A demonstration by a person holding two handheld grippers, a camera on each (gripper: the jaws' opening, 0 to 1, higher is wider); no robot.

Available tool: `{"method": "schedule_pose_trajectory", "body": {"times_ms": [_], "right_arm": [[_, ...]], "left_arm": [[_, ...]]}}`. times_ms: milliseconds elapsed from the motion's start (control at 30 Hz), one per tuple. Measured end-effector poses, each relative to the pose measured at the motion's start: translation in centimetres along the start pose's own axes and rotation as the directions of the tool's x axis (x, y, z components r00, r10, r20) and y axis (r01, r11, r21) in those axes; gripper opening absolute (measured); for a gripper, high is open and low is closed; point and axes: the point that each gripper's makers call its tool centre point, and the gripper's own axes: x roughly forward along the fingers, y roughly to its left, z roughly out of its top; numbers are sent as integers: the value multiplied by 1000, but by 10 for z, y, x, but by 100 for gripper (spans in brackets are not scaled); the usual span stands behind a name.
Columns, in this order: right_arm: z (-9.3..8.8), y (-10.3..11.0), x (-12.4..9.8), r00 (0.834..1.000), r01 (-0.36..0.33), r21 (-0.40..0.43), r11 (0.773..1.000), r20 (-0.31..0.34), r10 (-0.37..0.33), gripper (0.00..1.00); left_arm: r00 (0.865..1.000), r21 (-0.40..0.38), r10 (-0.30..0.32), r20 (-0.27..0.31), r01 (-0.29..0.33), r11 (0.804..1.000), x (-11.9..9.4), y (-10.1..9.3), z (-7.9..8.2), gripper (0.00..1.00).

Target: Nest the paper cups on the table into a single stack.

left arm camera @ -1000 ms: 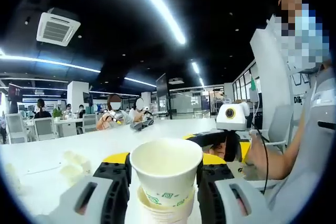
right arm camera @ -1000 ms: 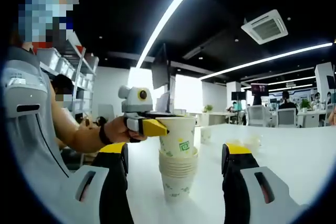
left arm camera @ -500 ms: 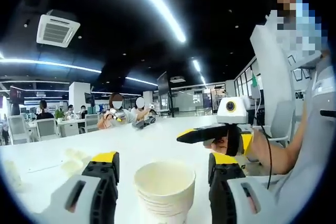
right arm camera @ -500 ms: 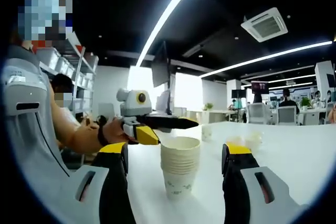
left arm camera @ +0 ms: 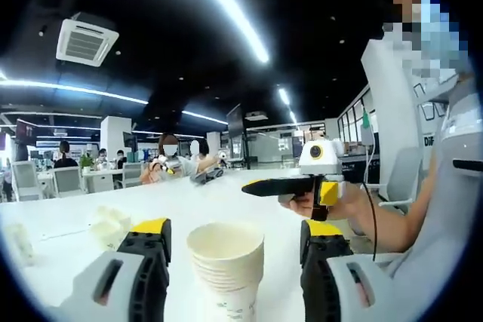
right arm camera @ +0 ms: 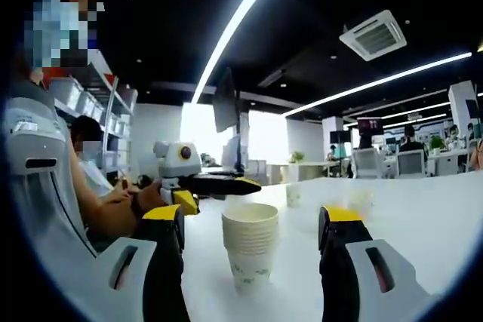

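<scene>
A stack of several nested white paper cups with a green logo stands upright on the white table. My left gripper is open, its jaws on either side of the stack's top and apart from it. Beyond the stack, a hand holds the right gripper level above the table. In the right gripper view the same stack stands between the wide-open jaws of my right gripper, untouched. The left gripper hangs just behind and above the stack's rim with nothing in it.
A lone small cup and pale crumpled objects sit farther off on the table; similar white objects lie to the left in the left gripper view. A seated person's arm is close by. Other people sit at distant tables.
The left gripper let go of the top cup, which dropped into the stack, and its jaws opened. Both grippers have since drawn back a little from the stack.
</scene>
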Motion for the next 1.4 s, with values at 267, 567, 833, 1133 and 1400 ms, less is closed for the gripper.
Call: {"method": "schedule_pose_trajectory", "body": {"times_ms": [267,567,833,1133,1400], "right_arm": [[17,-16,4,1000,22,-38,999,7,-22,76],[27,-49,8,997,67,-17,998,26,-67,75],[31,-84,8,996,90,-31,996,8,-89,75],[8,-140,1,991,132,-10,991,-29,-132,75],[12,-171,0,990,142,-25,990,-17,-142,75]], "left_arm": [[999,1,31,30,-31,1000,-9,6,3,75],[997,-16,74,30,-73,997,-25,15,-7,75],[986,79,161,40,-164,983,-40,33,-15,74],[982,48,169,82,-173,984,-39,38,-32,73],[974,45,198,108,-204,978,-46,50,-35,70]]}}
